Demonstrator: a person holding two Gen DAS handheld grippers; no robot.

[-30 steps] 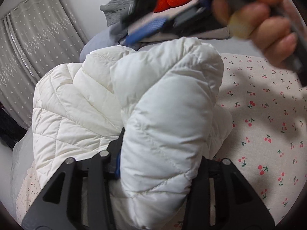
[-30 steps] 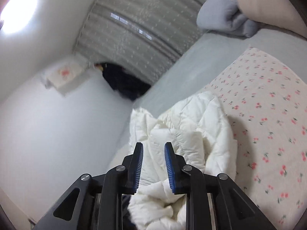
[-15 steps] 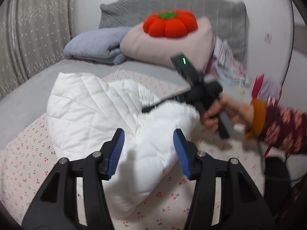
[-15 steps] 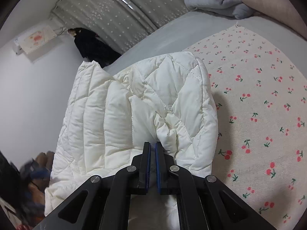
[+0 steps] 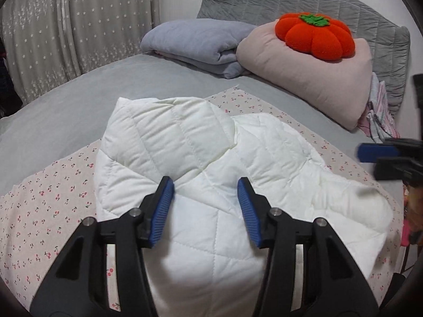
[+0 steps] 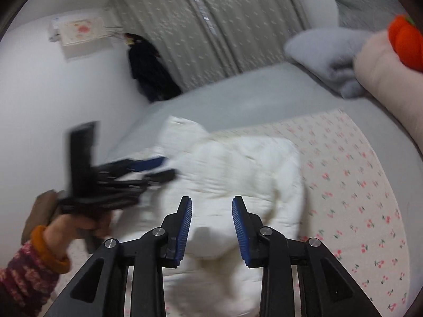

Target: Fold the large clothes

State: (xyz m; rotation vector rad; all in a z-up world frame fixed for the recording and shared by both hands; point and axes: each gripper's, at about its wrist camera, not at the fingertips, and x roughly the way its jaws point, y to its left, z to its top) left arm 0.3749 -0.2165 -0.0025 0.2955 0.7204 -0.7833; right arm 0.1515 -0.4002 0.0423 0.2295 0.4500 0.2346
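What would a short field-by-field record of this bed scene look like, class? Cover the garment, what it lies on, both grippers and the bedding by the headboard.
garment: white quilted jacket, folded into a puffy bundle
lies on: cherry-print sheet spread over a grey bed cover
left gripper: jaws closing, nothing between the pads, above the jacket
right gripper: jaws opening, nothing gripped, jacket in front of it
by the headboard: folded grey blanket, pink pillow, orange pumpkin cushion on the pillow
background: star-patterned curtain
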